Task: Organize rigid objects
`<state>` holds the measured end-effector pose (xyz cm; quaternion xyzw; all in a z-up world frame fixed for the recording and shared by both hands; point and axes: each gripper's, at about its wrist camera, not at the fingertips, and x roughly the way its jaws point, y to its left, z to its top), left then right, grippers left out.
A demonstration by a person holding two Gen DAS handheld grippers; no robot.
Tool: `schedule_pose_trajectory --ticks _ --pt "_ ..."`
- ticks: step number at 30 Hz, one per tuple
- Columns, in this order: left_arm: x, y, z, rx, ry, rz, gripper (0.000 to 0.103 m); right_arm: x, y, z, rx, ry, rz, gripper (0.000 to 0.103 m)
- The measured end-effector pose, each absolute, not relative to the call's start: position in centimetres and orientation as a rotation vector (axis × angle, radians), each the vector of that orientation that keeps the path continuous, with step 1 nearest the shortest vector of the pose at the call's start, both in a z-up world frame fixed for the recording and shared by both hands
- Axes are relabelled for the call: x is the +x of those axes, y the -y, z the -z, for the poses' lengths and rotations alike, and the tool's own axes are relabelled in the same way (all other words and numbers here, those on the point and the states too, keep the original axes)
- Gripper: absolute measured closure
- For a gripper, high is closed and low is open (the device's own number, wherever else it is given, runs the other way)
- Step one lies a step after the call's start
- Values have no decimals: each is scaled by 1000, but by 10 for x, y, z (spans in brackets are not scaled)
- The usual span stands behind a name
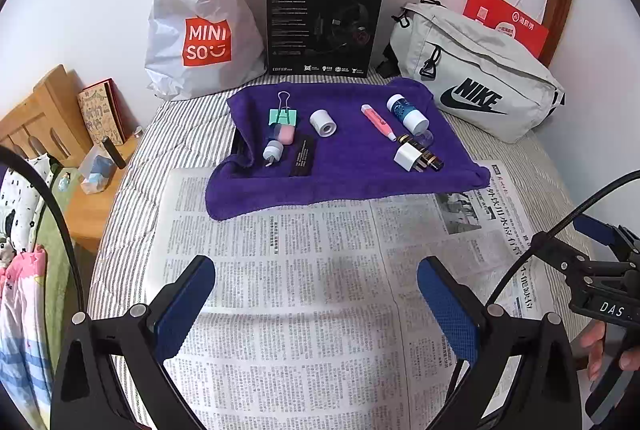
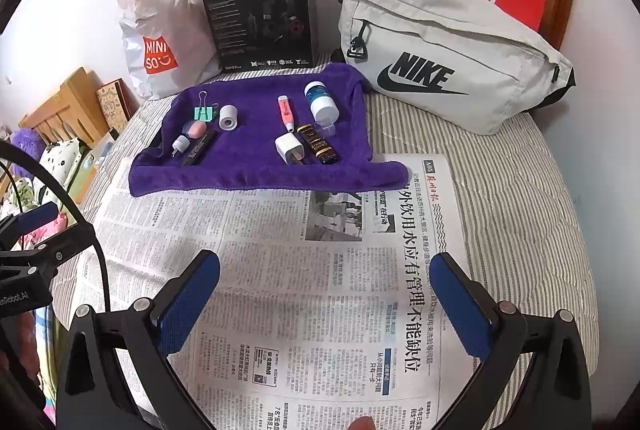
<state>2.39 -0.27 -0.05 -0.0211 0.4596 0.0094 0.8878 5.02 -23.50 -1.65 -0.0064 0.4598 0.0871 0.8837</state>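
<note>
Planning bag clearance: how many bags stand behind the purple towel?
3: white Miniso bag back left, grey Nike bag back right, red paper bag behind the Nike bag. More may hide behind the boxes.

Right gripper [image 2: 324, 306] spread over newspaper [image 2: 280, 270], purple towel [image 2: 256, 170] beyond

Far left: white plastic bag [image 1: 200, 26] reads "MINISO". Black box [image 1: 324, 22], far centre: "HECATE", "G2". Grey pouch [image 2: 448, 58], far right: "NIKE". Right gripper body [image 1: 604, 294]: "DAS". Newspaper [image 2: 320, 290], near: Chinese headlines.
</note>
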Motion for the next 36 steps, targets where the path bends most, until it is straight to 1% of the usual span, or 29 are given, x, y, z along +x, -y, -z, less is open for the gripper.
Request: schedule_pose_trajectory --ticks 36 --pt "23 2 2 -56 -958 -23 1 48 238 18 -3 -960 -179 0"
